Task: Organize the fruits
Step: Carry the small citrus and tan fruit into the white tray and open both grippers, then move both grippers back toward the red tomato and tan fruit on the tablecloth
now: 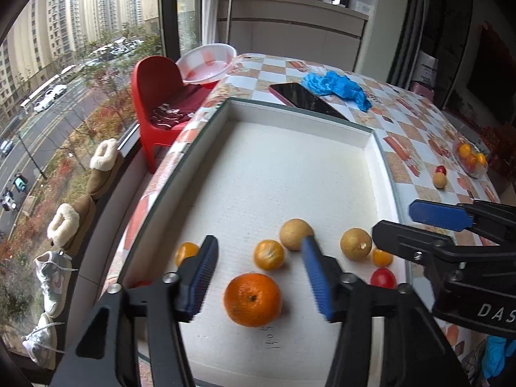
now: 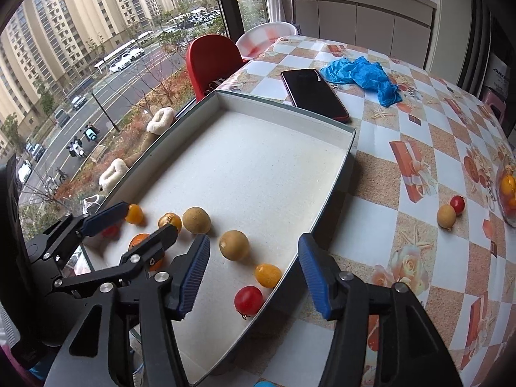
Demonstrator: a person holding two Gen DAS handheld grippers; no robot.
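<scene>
Both tools hang over the near end of the white tray (image 1: 290, 174), which sits on the checkered tabletop (image 2: 419, 135). The left hand-held gripper (image 1: 261, 277) has its blue pads spread wide and grips nothing; the big orange (image 1: 252, 300) lies on the tray floor between them, untouched. Just past it, toward 12 o'clock, sit a small orange fruit (image 1: 269, 254) and a tan round fruit (image 1: 295, 234), with another small one (image 1: 186, 253) off at 10 o'clock behind the left finger. At 2 o'clock of the orange lie a second tan fruit (image 1: 356, 244), a yellow-orange tomato (image 1: 382, 257) and a red tomato (image 1: 383, 278) near the tray's right wall. The right hand-held gripper (image 2: 254, 277) is also spread and empty, straddling that wall. Out on the tabletop at 3 o'clock, a tan fruit (image 2: 446, 216) touches a red one (image 2: 457, 204), beside a glass bowl (image 1: 472, 158) of fruit. A phone (image 2: 314, 93) and blue glove (image 2: 364, 75) lie beyond the tray.
</scene>
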